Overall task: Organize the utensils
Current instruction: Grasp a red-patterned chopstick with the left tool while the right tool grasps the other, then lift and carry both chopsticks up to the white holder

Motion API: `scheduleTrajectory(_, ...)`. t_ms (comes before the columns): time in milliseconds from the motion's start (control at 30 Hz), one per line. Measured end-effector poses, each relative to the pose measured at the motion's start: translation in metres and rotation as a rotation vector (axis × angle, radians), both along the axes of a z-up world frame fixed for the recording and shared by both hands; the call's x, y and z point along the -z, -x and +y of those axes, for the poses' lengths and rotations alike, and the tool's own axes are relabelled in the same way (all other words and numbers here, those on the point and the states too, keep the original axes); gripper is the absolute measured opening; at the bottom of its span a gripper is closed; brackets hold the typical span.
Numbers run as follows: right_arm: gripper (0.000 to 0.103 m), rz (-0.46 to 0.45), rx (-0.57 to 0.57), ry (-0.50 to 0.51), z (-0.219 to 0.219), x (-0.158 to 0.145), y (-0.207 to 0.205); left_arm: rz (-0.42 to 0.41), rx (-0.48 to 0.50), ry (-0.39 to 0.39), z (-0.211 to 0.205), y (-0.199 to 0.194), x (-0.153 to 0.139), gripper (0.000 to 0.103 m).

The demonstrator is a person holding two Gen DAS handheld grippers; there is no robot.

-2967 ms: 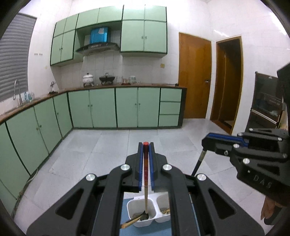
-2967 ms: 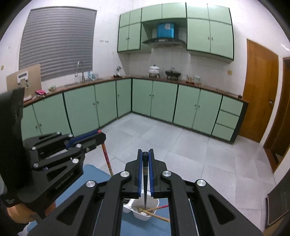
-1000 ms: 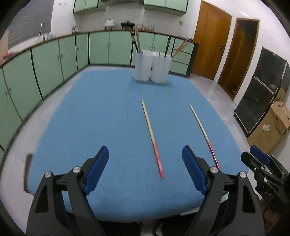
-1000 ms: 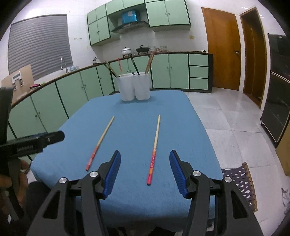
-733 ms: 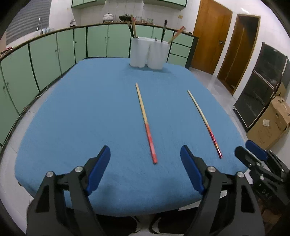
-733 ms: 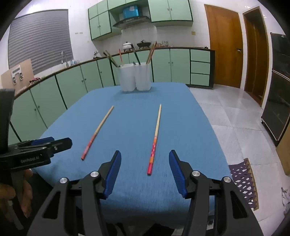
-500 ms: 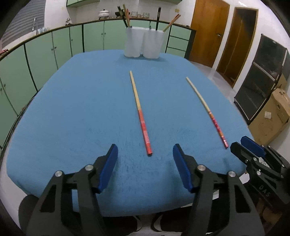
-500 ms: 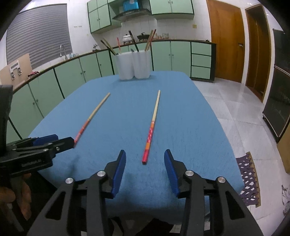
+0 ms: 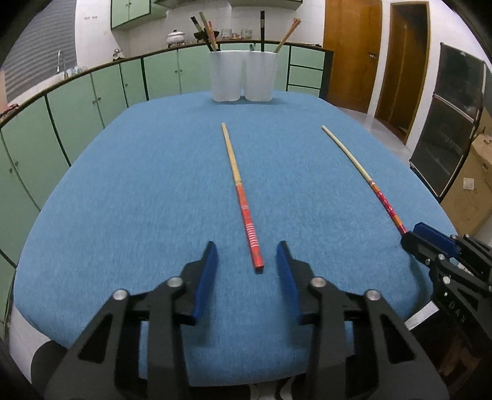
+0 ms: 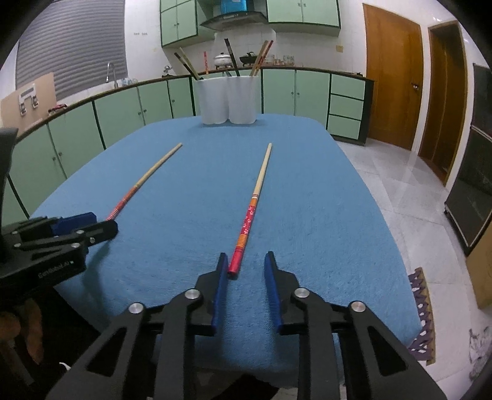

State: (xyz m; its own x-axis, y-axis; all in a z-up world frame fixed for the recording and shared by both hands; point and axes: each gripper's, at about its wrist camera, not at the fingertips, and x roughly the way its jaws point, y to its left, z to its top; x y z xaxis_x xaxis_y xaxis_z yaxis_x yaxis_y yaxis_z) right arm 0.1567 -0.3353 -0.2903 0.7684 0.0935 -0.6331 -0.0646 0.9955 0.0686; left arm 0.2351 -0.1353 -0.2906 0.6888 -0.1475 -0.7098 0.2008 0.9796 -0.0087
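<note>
Table cloth (image 9: 123, 200) was fuzzy matt blue fabric; chopsticks (image 9: 238, 184) bare wood with glossy red-painted ends; holder (image 9: 243, 77) smooth matt white plastic.

Blue-clothed table (image 9: 129, 190) bears two chopsticks (image 9: 241, 197) and white holder (image 9: 243, 77).

You are working in a home kitchen: green cabinets (image 10: 129, 104) are lining the walls, a hood (image 10: 233, 18) is hanging over pots (image 10: 223, 58), a tap (image 10: 109, 69) is showing by the shuttered window (image 10: 73, 43).
</note>
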Motion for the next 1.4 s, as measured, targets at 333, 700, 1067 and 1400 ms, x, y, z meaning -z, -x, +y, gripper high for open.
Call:
scheduleTrajectory(333,0.007,0.001,-0.014,-0.012,0.001,-0.004,-0.001,0.025,-0.002,0.017,0.008,-0.003,-0.006,0.006)
scheduleTrajectory(700,0.007,-0.084,-0.025,0.0,-0.001,-0.049,0.009,-0.065,-0.001,0.057,0.024,0.01,-0.062,0.006)
scheduleTrajectory(1067,0.007,-0.207,-0.046,0.004,-0.006,-0.123,-0.001,-0.195,0.021,0.083,0.044,0.005,-0.137,0.006)
scheduleTrajectory(1400,0.006,-0.164,-0.025,-0.019,-0.012,-0.098,0.001,-0.003,0.045,0.062,0.034,0.025,-0.043,0.038)
